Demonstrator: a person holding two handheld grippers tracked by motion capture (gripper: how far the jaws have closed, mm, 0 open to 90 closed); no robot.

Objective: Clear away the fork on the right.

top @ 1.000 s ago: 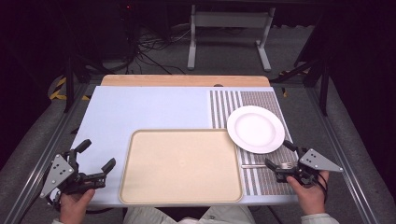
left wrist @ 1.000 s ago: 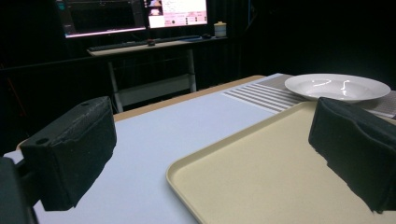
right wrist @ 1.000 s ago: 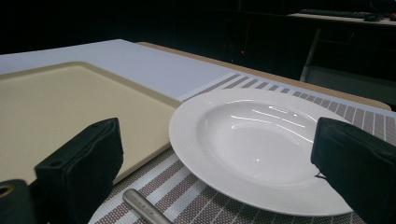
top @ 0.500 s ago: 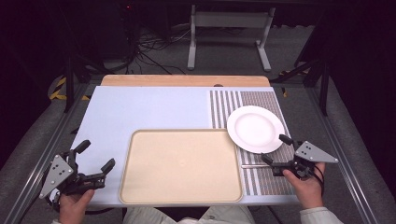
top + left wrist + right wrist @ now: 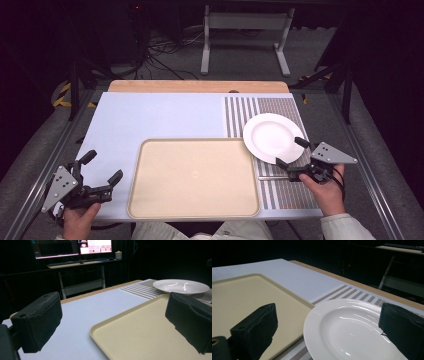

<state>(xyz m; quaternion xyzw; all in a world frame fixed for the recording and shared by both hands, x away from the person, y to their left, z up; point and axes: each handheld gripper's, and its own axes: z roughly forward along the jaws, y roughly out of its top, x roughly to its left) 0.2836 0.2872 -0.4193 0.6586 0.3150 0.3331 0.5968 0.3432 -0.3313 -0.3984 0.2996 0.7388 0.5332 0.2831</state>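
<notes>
I hold my left gripper (image 5: pixel 102 167) spread and idle beside the empty shallow beige plastic tray (image 5: pixel 194 177), while my right gripper (image 5: pixel 291 151), jaws wide, straddles the near rim of the round white ceramic plate (image 5: pixel 270 136) just ahead, seemingly lined up to grasp it.

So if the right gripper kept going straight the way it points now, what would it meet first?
Most likely the white plate. The right gripper is open, with its jaws either side of the plate's near rim, so it would meet that rim almost at once; exact height is hard to judge.

bare tray (image 5: pixel 195 175), white plate (image 5: pixel 272 136) beside right gripper (image 5: pixel 292 153)
</notes>
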